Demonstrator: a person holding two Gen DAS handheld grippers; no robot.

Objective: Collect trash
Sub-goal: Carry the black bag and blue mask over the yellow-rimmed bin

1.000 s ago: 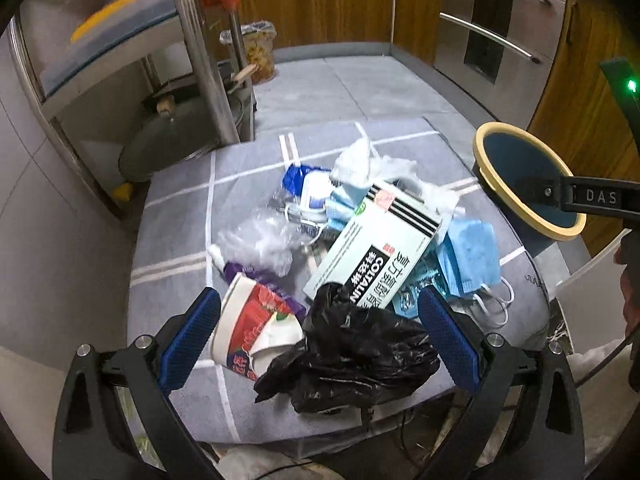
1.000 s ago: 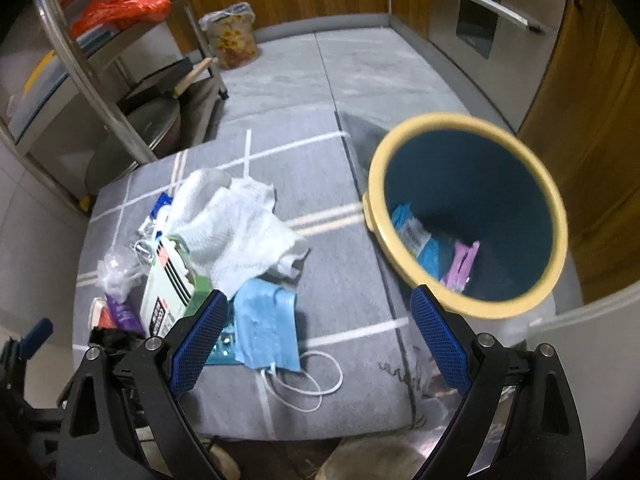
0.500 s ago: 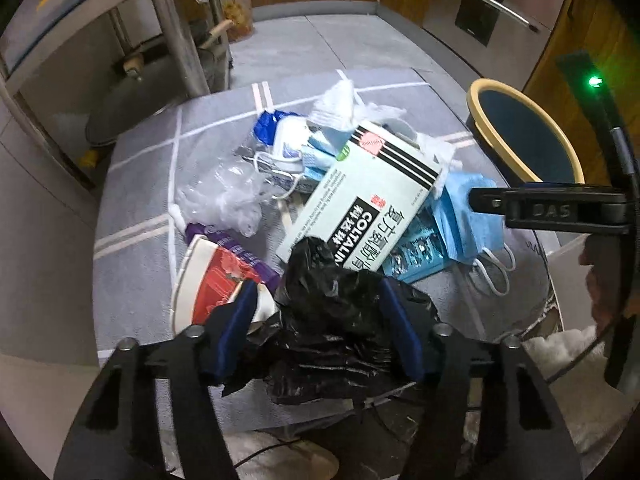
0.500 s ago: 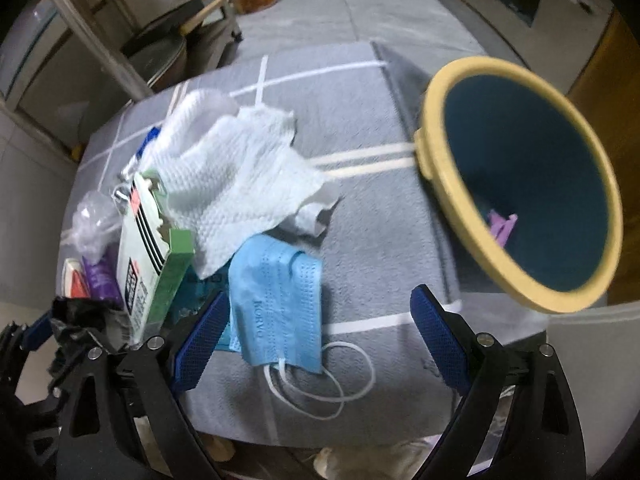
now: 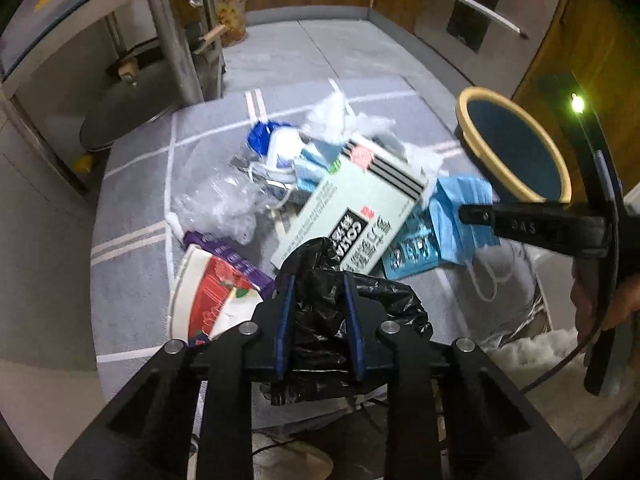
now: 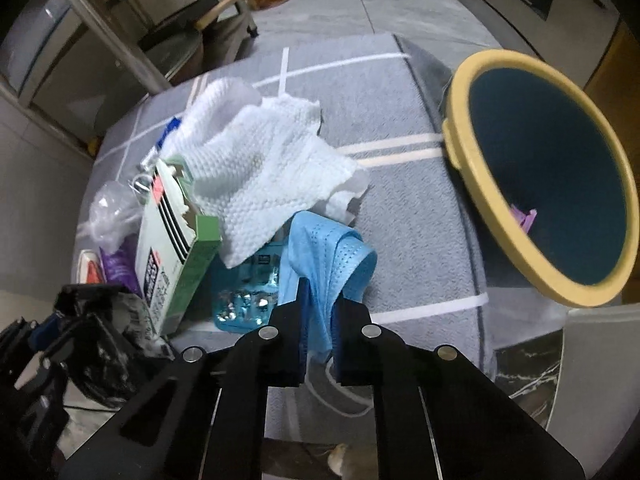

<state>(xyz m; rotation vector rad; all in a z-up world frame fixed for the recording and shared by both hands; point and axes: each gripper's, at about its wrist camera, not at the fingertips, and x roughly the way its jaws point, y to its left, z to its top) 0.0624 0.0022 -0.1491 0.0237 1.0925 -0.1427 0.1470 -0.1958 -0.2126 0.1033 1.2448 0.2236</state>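
My left gripper [image 5: 319, 280] points down at the near edge of the pile, its jaws closing, and the blue pads press a crumpled black plastic bag [image 5: 384, 308] between them. My right gripper [image 6: 322, 296] is closing too, its pads pinching a bunched blue face mask [image 6: 320, 240] whose ear loop trails below. The yellow-rimmed blue bin [image 6: 480, 196] stands right of the mask with a purple scrap inside. A green-and-white medicine box [image 5: 352, 208], a white paper towel [image 6: 264, 160], a blister pack [image 6: 244, 304], clear plastic [image 5: 216, 204] and a red-and-white paper cup [image 5: 208, 300] lie on the grey mat [image 5: 136, 184].
A metal rack [image 5: 168, 20] with a pan lid stands beyond the mat on the left. Wooden cabinets with steel handles line the back and right. A person's hand [image 5: 600, 300] holds the right gripper at the right edge. Grey floor tiles stretch behind the mat.
Both grippers went from wide open to closed. The left shut on the black bag. The right dropped toward the mat and shut on the blue mask, bunching it upward.
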